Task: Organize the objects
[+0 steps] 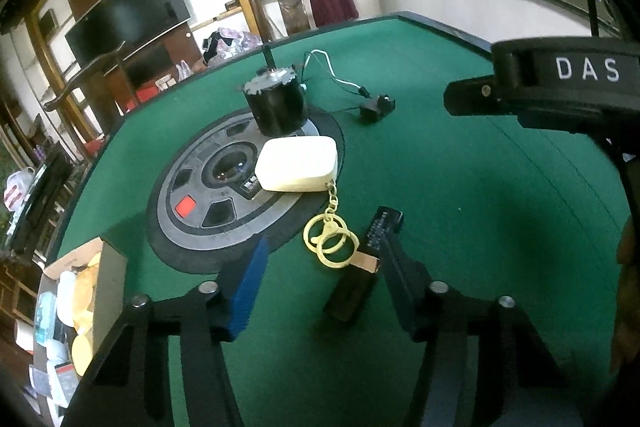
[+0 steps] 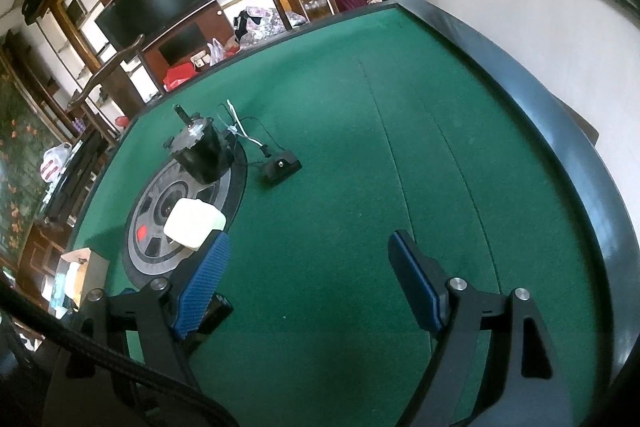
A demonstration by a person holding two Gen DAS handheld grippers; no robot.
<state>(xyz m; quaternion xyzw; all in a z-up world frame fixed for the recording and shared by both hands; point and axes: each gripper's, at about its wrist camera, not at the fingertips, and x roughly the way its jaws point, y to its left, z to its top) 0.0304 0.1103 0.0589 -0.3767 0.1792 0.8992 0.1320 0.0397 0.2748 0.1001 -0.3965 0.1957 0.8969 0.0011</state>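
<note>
Your left gripper [image 1: 316,259] has its fingers half-spread, straddling a small dark block [image 1: 352,287] on the table [image 1: 460,187], not yet pinching; right gripper [image 2: 308,279] released. The block looks light and rigid: pinch its long sides. Cream case [image 1: 298,165] at 12 o'clock.

The left gripper [image 1: 320,267] has a black frame of flat linkage arms joined by round silver pivot pins. One finger carries a ribbed blue pad [image 1: 246,291]; the other finger [image 1: 390,255] shows as black, with small white lettering along its side, too small to read. The right gripper [image 2: 308,283] is built alike: black triangular linkage arms with cut-outs, silver pins at the joints, and a textured blue pad [image 2: 202,283] on each long finger, the pads backed by black. Seen from the left wrist camera, its black body bears the white letters "DAS" and a small brass-coloured screw. A black cable [image 2: 120,363] crosses the lower left corner of the right wrist view.
</note>
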